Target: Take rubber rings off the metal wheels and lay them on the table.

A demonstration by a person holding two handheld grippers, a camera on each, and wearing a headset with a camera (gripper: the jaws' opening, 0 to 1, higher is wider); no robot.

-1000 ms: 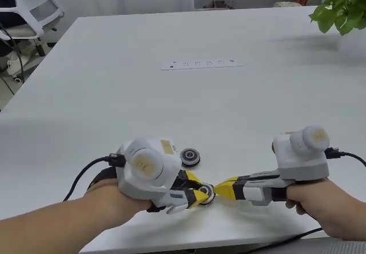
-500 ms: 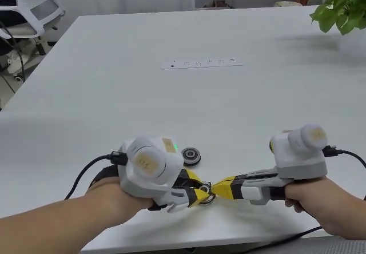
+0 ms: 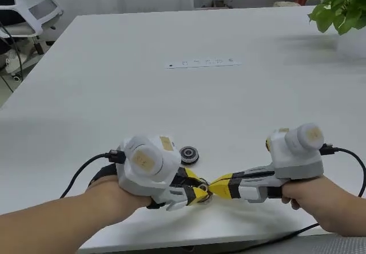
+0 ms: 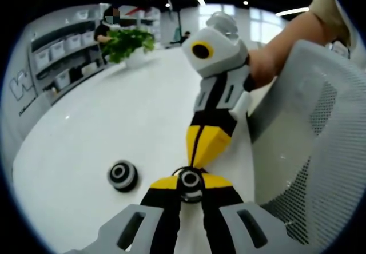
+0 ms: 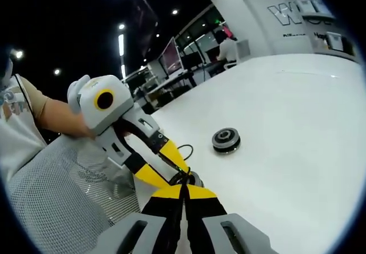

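1. Left claw (image 4: 191, 181) grips wheel (image 4: 190, 184) at bench's (image 3: 171, 105) near edge.
2. Right claw (image 5: 183, 192) closed at its rim; wheel mostly hidden, ring too small to tell.
3. Second wheel (image 3: 189, 154) lies on bench nearby.

Two metal wheels (image 3: 189, 155) (image 4: 190, 182); two tools (image 3: 200, 193) (image 3: 213, 187); one power strip (image 3: 203, 63).

Near edge of the white table (image 3: 240, 111): a small round metal wheel (image 3: 204, 194) is held in the yellow-tipped left gripper (image 3: 200, 194), met from the right by the yellow-tipped right gripper (image 3: 214, 186). A second black-ringed metal wheel (image 3: 189, 154) is set just behind (touching neither). A flat white power strip (image 3: 203, 63) is laid far back, mid-table.
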